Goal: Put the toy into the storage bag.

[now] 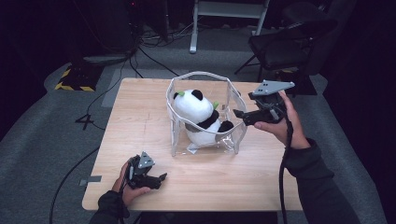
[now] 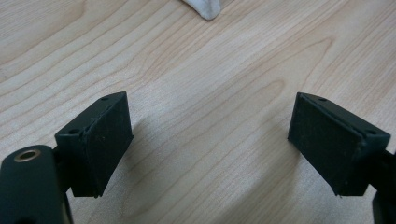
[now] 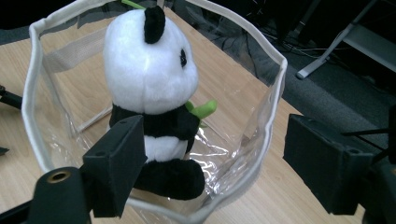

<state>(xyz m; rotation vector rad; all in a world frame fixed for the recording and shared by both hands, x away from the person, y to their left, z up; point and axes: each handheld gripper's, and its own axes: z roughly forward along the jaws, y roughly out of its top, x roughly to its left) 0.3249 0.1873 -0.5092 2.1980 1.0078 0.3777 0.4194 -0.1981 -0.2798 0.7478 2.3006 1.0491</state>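
Nearest the person, at about seven o'clock on the table (image 1: 140,112), the left tongs (image 1: 161,178) rest low over the bare wood, jaws spread with nothing between them. Just past the middle, toward twelve o'clock, stands a clear bag (image 1: 177,126) with a white rim, and the plush panda (image 1: 198,112) sits upright inside it. At three o'clock from the bag, the right tongs (image 1: 239,114) hover at its rim, jaws spread wide, one on each side of the bag's wall, pinching nothing. A dark chair (image 1: 285,44) stands beyond the table's far right corner.
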